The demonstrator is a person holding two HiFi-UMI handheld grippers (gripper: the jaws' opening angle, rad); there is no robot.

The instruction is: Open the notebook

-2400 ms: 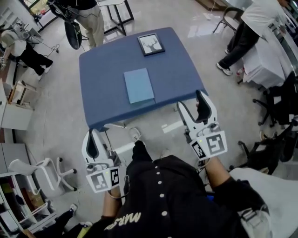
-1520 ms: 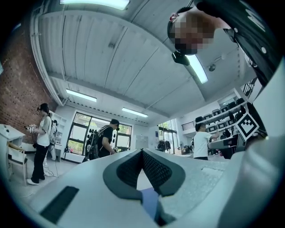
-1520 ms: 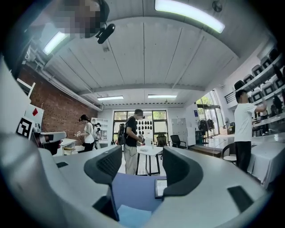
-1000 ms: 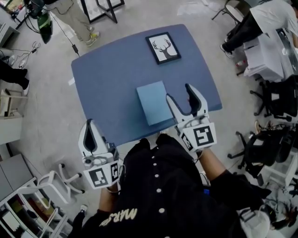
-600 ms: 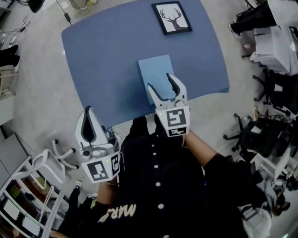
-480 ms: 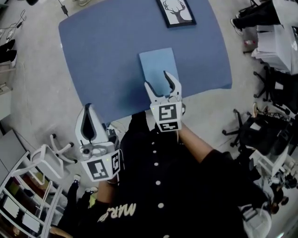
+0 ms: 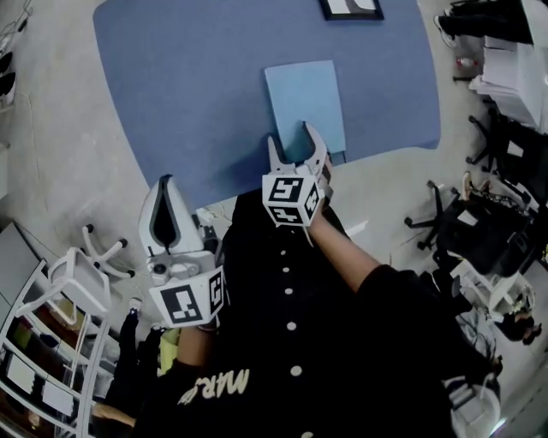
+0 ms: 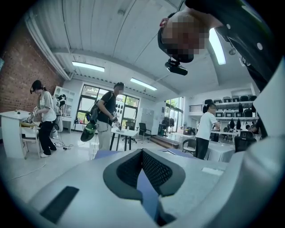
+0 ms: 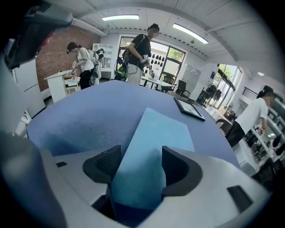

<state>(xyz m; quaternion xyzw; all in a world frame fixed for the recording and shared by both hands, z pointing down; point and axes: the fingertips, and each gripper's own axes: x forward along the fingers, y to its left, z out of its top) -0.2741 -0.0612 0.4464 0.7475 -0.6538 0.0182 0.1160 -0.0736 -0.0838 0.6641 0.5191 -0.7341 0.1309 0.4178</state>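
Note:
The light blue notebook [image 7: 304, 98] lies closed on the blue table [image 7: 188, 85], near the front edge. My right gripper [image 7: 291, 134] hangs open just above the notebook's near end and points down at it. In the right gripper view the notebook [image 9: 160, 133] runs away from between the jaws of the right gripper [image 9: 139, 156], and the pads stand apart from it. My left gripper [image 7: 166, 190] is shut and empty, off the table's front-left edge. In the left gripper view the left gripper [image 8: 142, 153] points level over the table.
A framed deer picture [image 7: 351, 7] lies at the table's far end, also seen as the frame [image 9: 190, 109]. Black office chairs [image 7: 479, 231] stand to the right and a white stool [image 7: 77, 282] to the left. Several people [image 9: 138, 53] stand beyond the table.
My right gripper has swung left and dropped from beside the notebook to its near end, staying open. The left gripper has sunk a little and stays shut.

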